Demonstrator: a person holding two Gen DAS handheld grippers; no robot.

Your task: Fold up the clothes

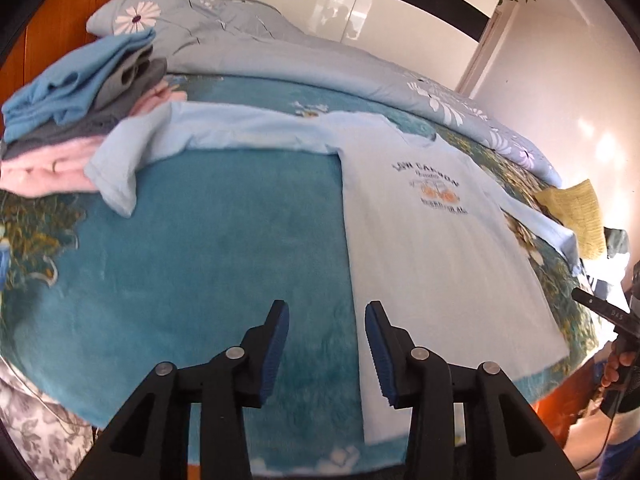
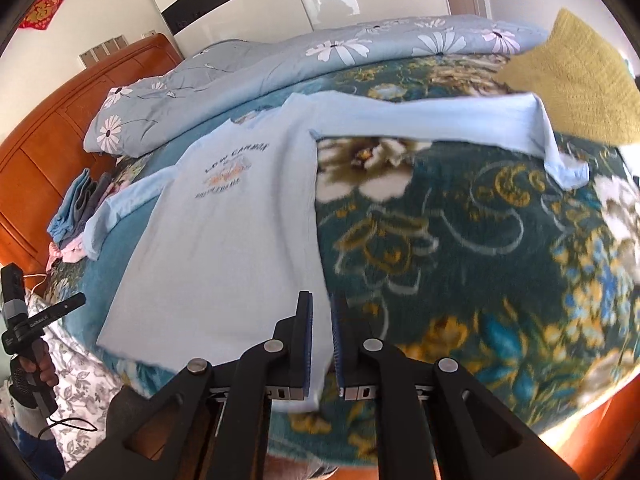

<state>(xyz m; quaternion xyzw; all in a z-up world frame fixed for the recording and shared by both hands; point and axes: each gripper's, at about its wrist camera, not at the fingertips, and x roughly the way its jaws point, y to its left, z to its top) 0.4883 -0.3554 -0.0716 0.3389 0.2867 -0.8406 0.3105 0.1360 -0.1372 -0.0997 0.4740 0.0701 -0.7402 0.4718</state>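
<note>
- Teal plush blanket (image 1: 224,240) with a floral print covers the bed; orange wooden headboard (image 2: 52,136) at one end, glossy white wardrobe (image 1: 320,4) behind.
- Grey-blue daisy duvet (image 1: 256,52) bunched along the far side of the bed; yellow knit pillow (image 2: 576,80) by the far corner.
- Folded stack of clothes (image 1: 76,120), blue on grey on pink, sits near the headboard.
- Pale blue long-sleeve shirt (image 1: 432,248) lies flat, print side up, both sleeves spread outward, hem at the near edge of the bed.
- Left gripper (image 1: 327,352): fingers spread wide, holding nothing, hovering over the shirt's side edge near the hem.
- Right gripper (image 2: 321,344): fingers nearly closed, narrow gap, with the shirt's hem corner between them; real pinch or just overlap, cannot tell.
</note>
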